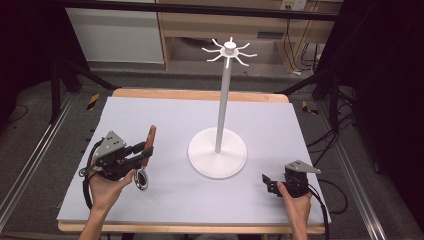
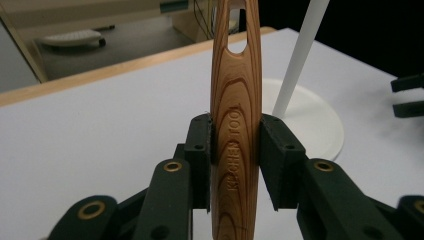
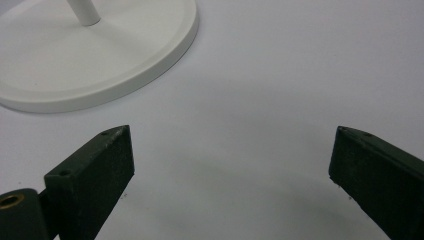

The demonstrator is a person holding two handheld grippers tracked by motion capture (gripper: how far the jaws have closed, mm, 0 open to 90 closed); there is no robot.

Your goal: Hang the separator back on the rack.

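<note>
Desk point(image 1: 165, 115) first: a flat top covered in smooth pale matte sheet, with a bare wooden edge at the far side. On it stands the white hanging rack point(image 1: 218, 150), a round, smooth disc base carrying a slim straight pole topped by a ring of thin curved hooks point(image 1: 229, 51).

The left tongs point(image 1: 145, 152) are clamped on a wooden-handled kitchen utensil point(image 1: 149, 142), held just above the desk to the left of the rack base. In the left gripper view the handle point(image 2: 235, 125) stands between the two black jaws, pinched on both flat sides; it is long, tapered and strongly grained, stamped with lettering, with an oval hanging slot point(image 2: 236, 25) near its far end. A shiny metal end point(image 1: 142, 179) hangs below the hand.

The right tongs point(image 1: 269, 184) rest low near the desk's right front, spread wide and holding nothing.

The step in hand looks like carrying the lifted utensil. Next, the slot probably has to be raised to hook height and threaded over one curved hook.
</note>
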